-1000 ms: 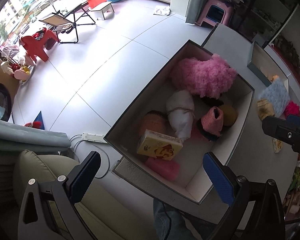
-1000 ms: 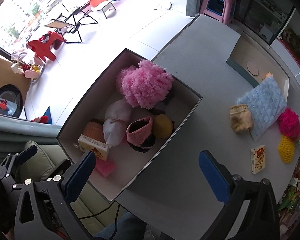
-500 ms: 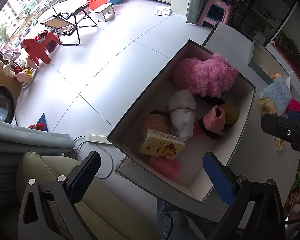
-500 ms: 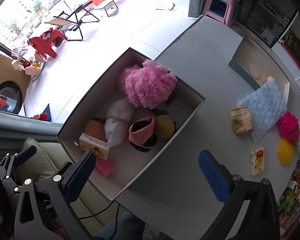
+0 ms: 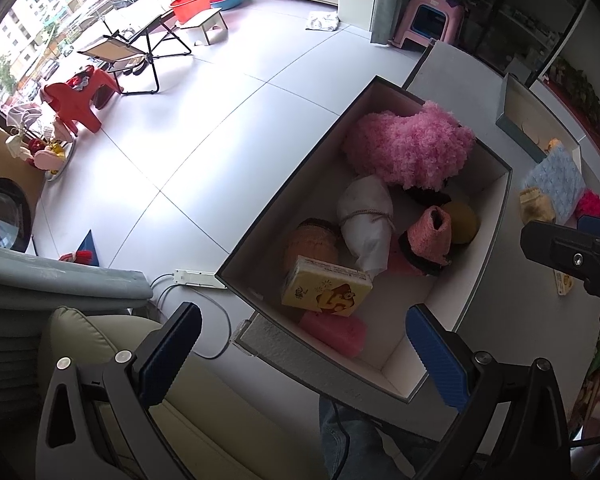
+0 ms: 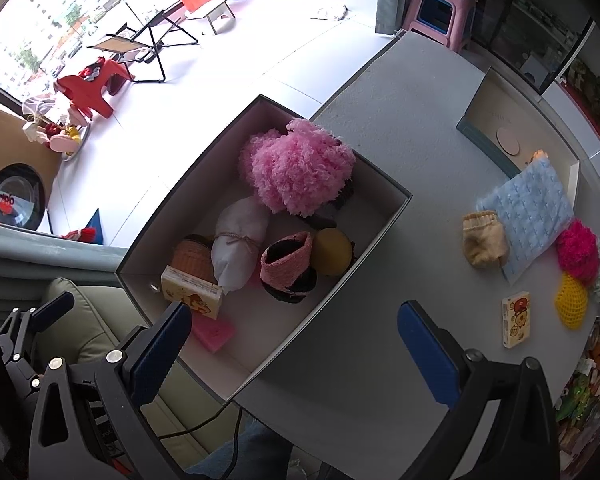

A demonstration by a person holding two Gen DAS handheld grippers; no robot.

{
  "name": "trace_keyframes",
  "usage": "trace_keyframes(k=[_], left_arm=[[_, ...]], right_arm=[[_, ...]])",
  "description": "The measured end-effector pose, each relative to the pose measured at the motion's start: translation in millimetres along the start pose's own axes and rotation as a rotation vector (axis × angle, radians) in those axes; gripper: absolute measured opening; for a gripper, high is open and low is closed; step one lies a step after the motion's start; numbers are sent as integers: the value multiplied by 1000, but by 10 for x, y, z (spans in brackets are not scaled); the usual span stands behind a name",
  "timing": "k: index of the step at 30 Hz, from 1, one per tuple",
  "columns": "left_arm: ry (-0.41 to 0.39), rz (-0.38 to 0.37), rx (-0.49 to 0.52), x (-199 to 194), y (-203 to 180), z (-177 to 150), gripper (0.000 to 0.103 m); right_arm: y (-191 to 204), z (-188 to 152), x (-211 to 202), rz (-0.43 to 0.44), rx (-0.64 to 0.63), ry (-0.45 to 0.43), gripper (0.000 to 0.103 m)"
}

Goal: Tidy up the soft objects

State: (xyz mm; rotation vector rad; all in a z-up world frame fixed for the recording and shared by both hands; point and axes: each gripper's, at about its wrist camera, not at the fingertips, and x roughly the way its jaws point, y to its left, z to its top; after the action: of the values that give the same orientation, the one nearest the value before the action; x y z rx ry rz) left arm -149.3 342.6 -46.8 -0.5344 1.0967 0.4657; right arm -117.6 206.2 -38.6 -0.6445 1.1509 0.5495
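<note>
The beige sock (image 6: pixel 485 243) lies on the counter (image 6: pixel 400 152), well right of the box (image 6: pixel 384 236); it looks light and limp, so pinch its bunched middle. Both the left hand-held gripper (image 5: pixel 300 356) and the right hand-held gripper (image 6: pixel 296 354) are wide open and empty.

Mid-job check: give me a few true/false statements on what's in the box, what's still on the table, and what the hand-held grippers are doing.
1. The fluffy pink item lies inside the box. True.
2. The right hand-held gripper is shut on the yellow ball. False: it is open and empty; the ball lies in the box.
3. The blue cloth is on the table. True.
4. The left hand-held gripper holds the pink sponge. False: it is open and holds nothing.
5. The yellow net is in the box. False: it lies on the table.
</note>
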Motion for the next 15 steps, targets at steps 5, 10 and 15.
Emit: trace_keyframes(k=[5, 10, 15], left_arm=[[0, 0, 0, 3, 3, -2, 103], [1, 1, 1, 4, 1, -2, 103], [5, 2, 0, 14, 27, -25, 103]], right_arm=[[2, -6, 0, 0, -1, 0, 103], [32, -19, 9, 0, 1, 2, 103], [47, -27, 10, 1, 4, 0, 103]])
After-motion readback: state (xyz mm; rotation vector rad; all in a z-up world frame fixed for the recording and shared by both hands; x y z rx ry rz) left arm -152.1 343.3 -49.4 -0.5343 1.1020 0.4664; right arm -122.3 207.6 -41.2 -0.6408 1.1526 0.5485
